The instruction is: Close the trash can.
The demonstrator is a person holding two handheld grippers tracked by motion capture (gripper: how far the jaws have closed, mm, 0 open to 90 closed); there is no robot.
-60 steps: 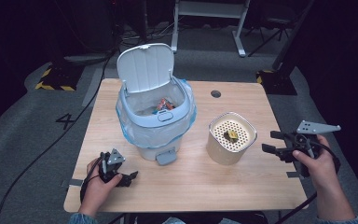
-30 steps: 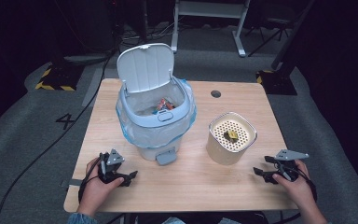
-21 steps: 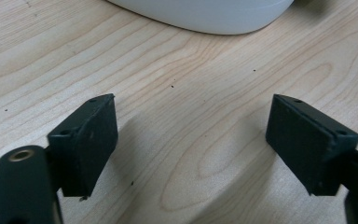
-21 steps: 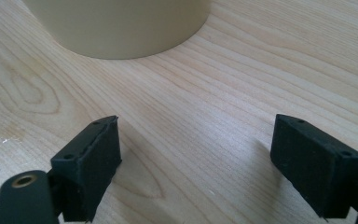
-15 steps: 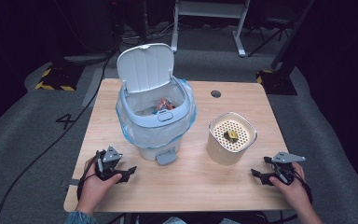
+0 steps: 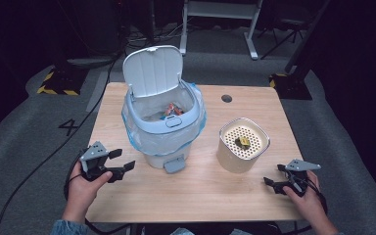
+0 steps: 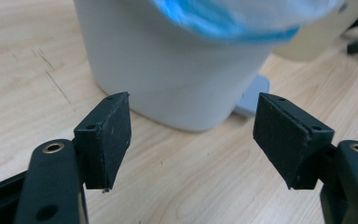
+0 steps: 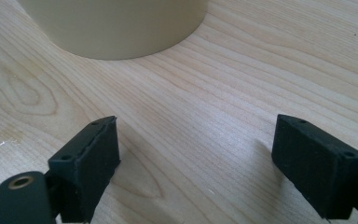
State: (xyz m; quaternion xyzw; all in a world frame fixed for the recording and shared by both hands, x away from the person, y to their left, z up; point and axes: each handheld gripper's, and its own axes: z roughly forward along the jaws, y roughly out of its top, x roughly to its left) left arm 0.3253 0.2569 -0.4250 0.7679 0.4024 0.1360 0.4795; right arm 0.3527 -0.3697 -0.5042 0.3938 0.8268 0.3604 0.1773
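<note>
A white and pale-blue pedal bin [image 6: 164,137] stands mid-table with its lid [image 6: 152,71] up, a plastic liner over the rim and colourful litter inside. To its right is a cream round container [image 6: 242,152] with a perforated top, and a small olive piece [image 6: 244,142] lies on it. My left gripper [image 6: 124,159] hovers left of the bin's pedal [image 6: 175,164]. Its jaws have just been closing, and it stays open with nothing between them, facing the bin's wall [image 7: 168,70]. My right gripper [image 6: 273,175] sits low at the front right. Its jaws have just been opening, empty, toward the container [image 8: 116,23].
The wooden table [image 6: 200,196] has a dark cable hole [image 6: 226,98] at the back right. A black cable [image 6: 44,161] runs over the grey floor at the left. A white frame [image 6: 220,10] stands behind the table.
My left hand has lifted off the table and come nearer the bin, its jaws narrower. The right hand came down to the table's front right earlier and now stays put, its jaws wider.
</note>
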